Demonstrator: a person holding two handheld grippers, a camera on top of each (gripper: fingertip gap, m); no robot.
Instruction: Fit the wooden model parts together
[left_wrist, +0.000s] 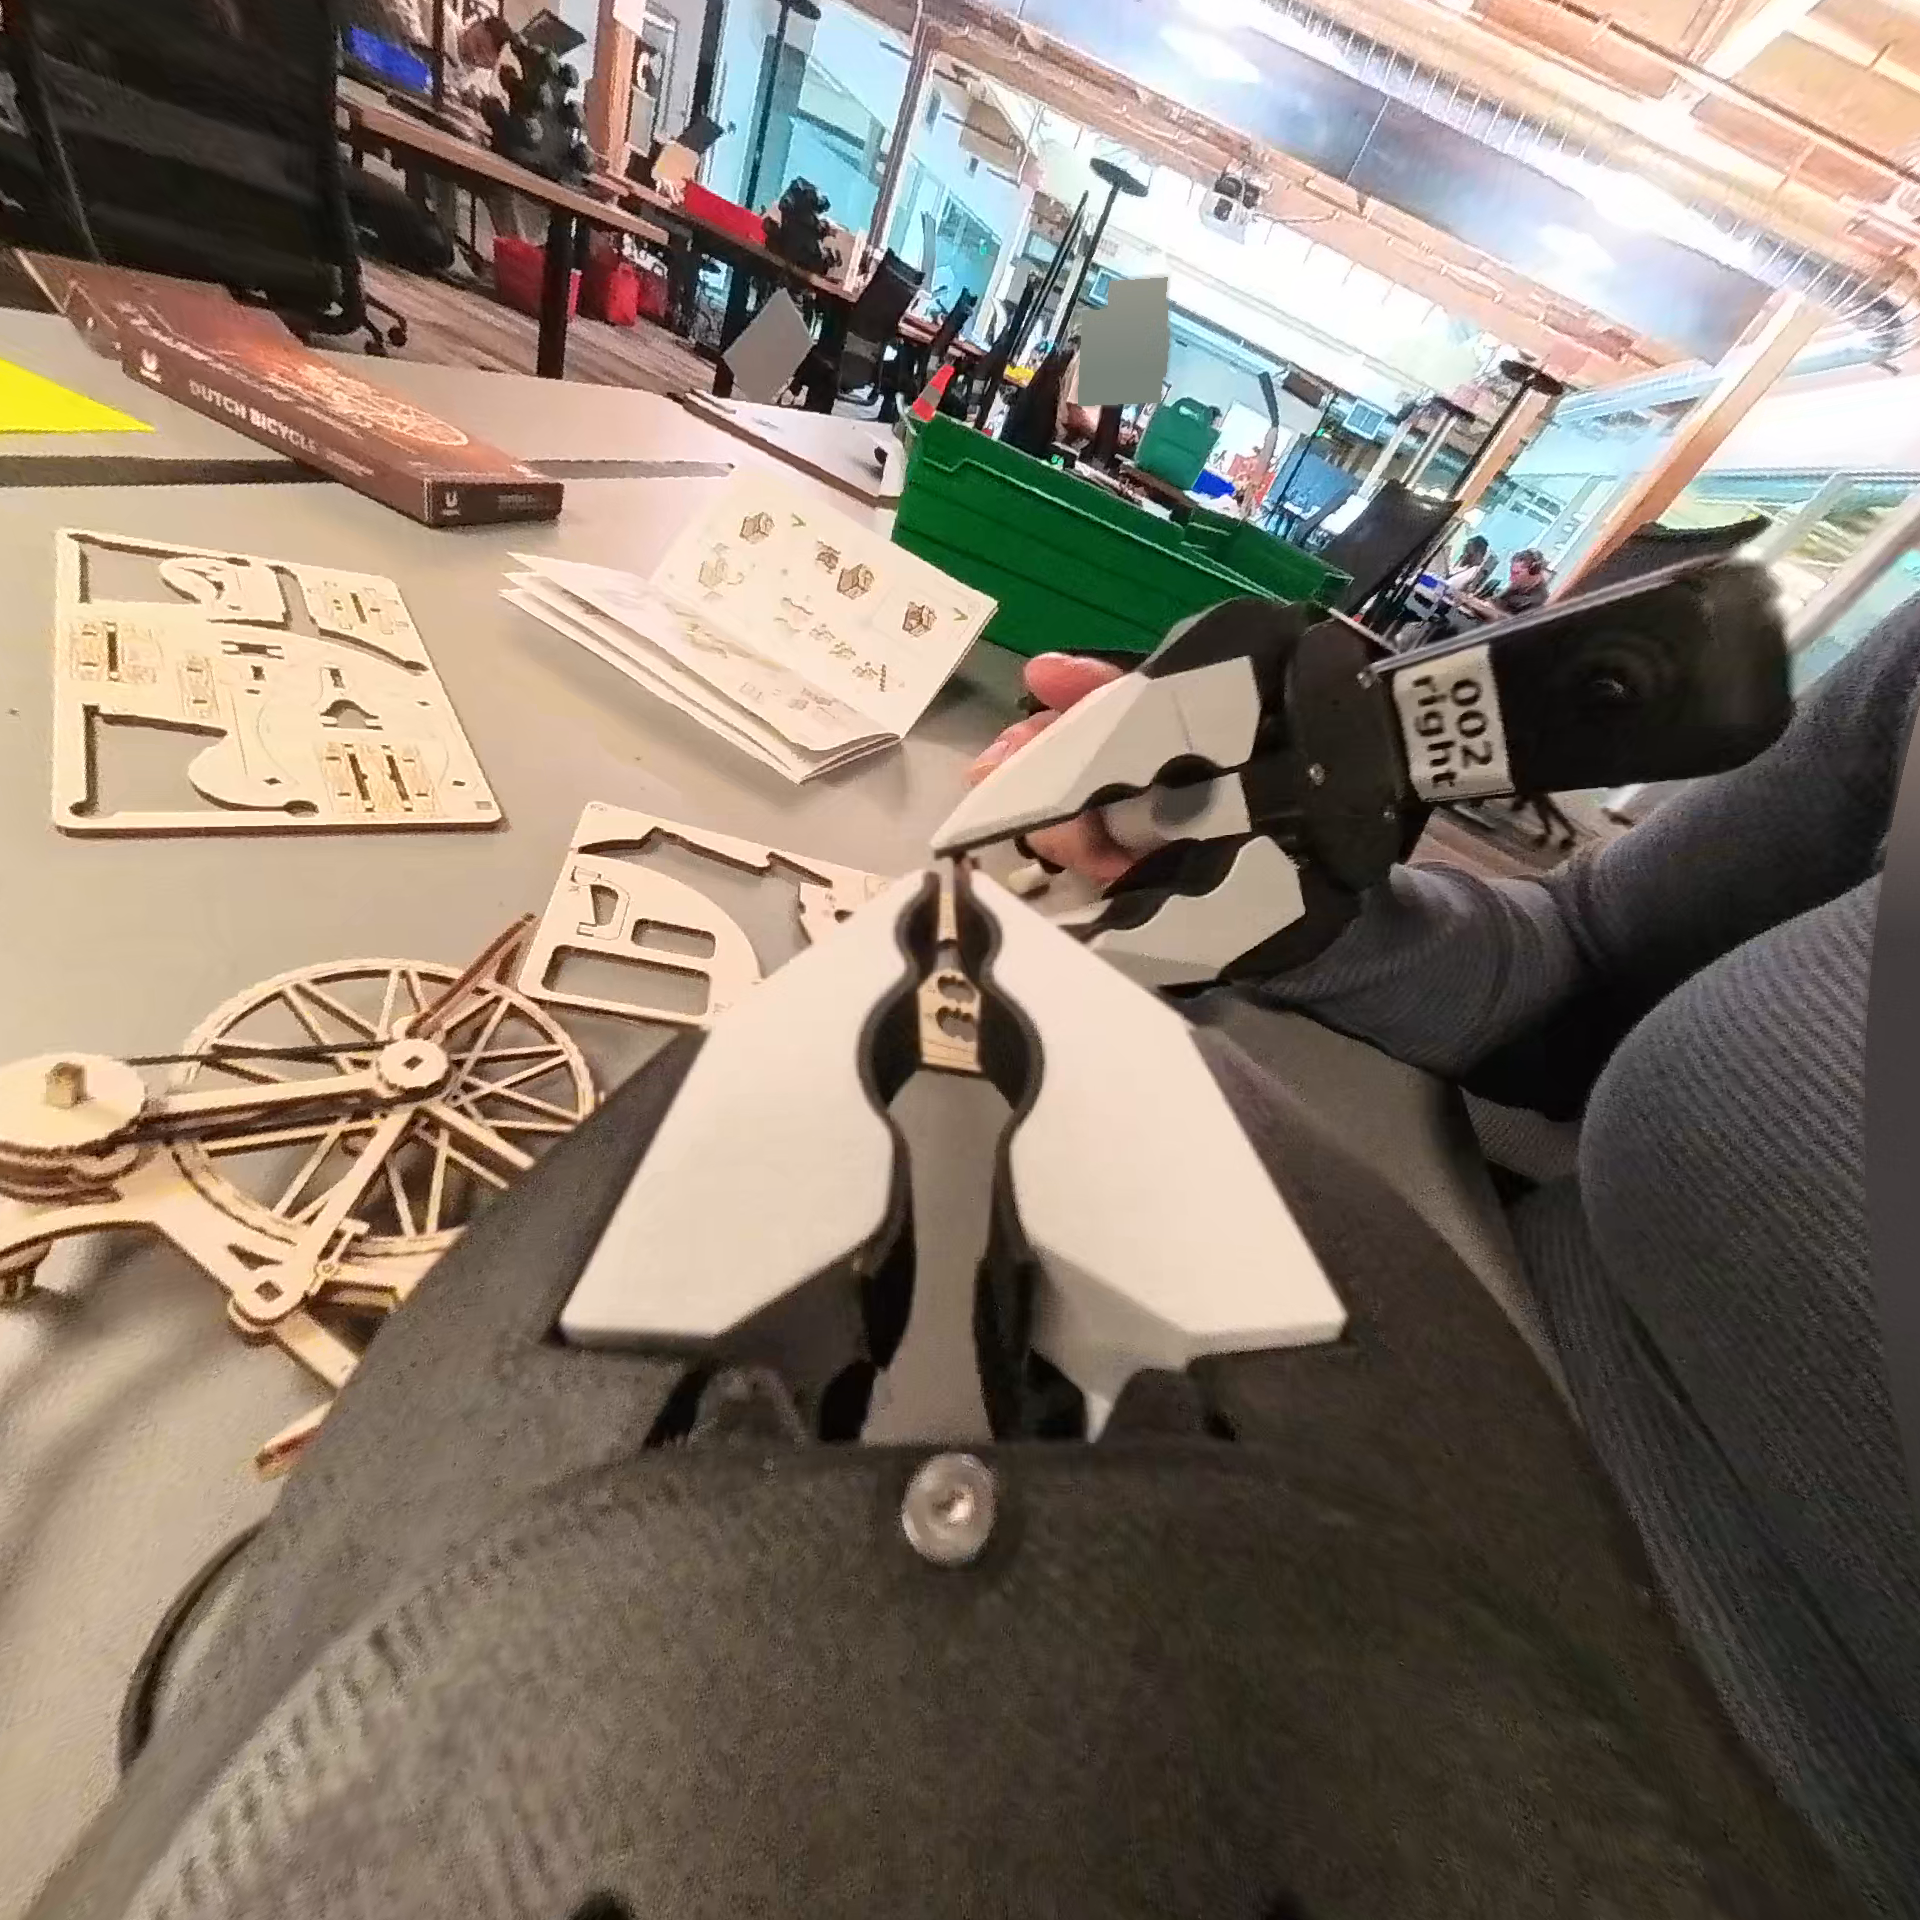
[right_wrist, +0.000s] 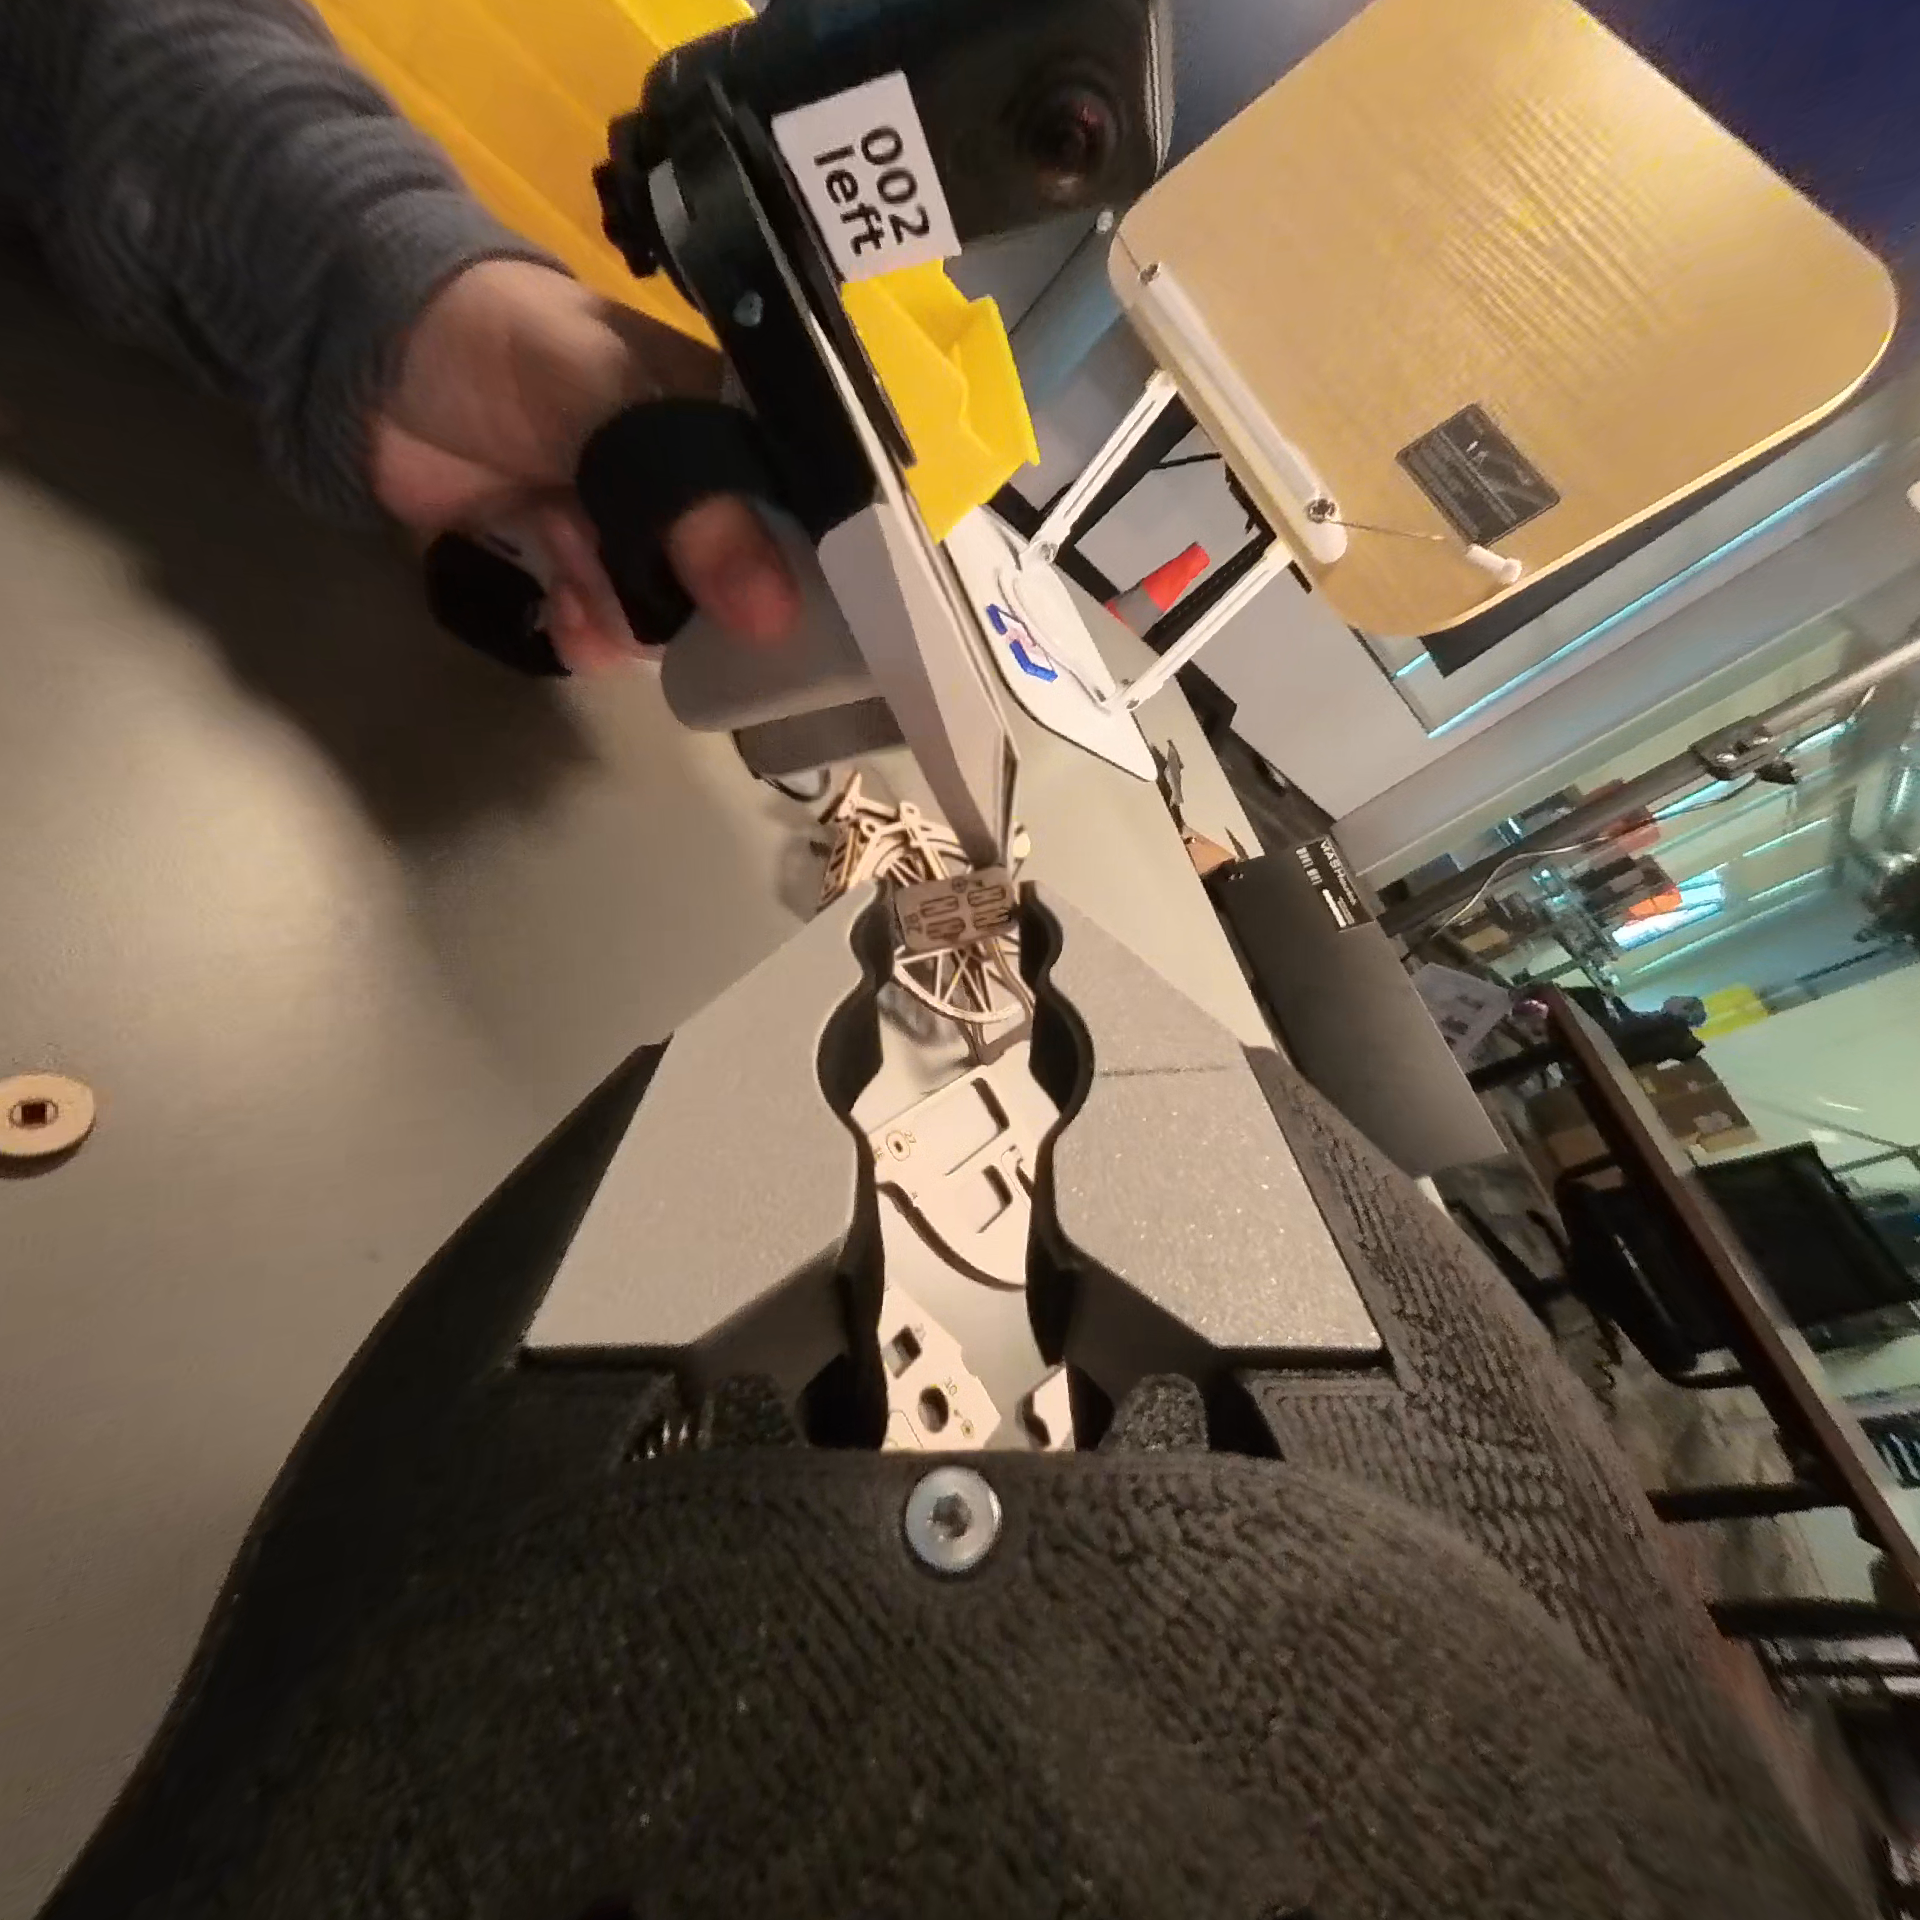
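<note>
Grey tabletop fills the left wrist view, an open workshop behind. Centre frame, our left gripper is clamped on a small slotted wooden piece, edge-on. The right gripper, centre right, meets it tip to tip; we cannot tell from here whether it grips. Lower left lies the half-built wooden bicycle, with part sheets and a booklet above.

In the right wrist view, the right gripper pinches that piece face-on, slots visible, the left gripper above it. We judge two holds on thin wood risky: any twist could snap it or slip it loose.
</note>
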